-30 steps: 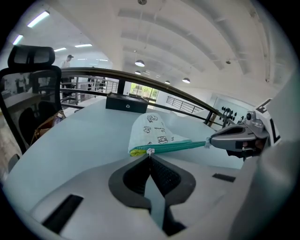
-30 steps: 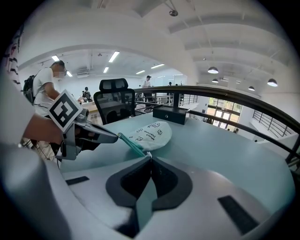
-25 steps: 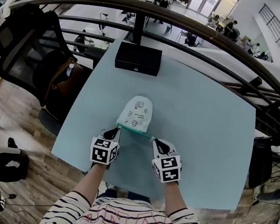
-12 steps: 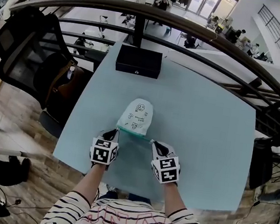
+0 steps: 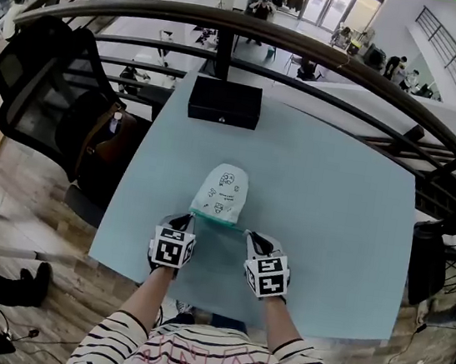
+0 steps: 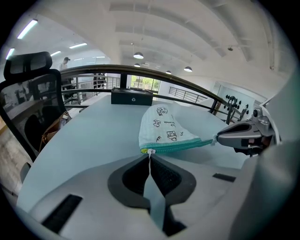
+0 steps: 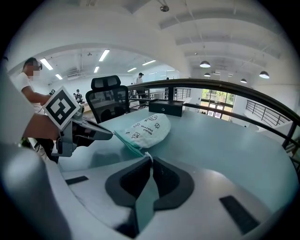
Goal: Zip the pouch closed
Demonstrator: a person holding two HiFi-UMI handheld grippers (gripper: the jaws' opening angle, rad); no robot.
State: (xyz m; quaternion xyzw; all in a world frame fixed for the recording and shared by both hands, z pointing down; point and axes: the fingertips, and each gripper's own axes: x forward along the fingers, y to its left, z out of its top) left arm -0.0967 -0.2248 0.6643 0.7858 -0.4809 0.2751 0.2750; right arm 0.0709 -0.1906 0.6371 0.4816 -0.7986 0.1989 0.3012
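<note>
Nearest, the left gripper [image 5: 184, 218] has its fingers [image 6: 165, 174] pinched tight on the left-end tab [image 6: 150, 152], the right gripper [image 5: 251, 236] likewise on the right-end tab [image 7: 146, 155]; beyond, the pouch [image 5: 222, 190] rests on the table [image 5: 335, 200], its teal zip [image 6: 180, 146] taut between them, seemingly one flat seam, probably nearly closed

Bright, even ceiling light, soft shadows, sharp focus, heavy fisheye bending at edges.

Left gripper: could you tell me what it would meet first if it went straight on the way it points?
The pouch: the left gripper has its jaws shut on its near corner, so the pouch body likely lies directly ahead.
</note>
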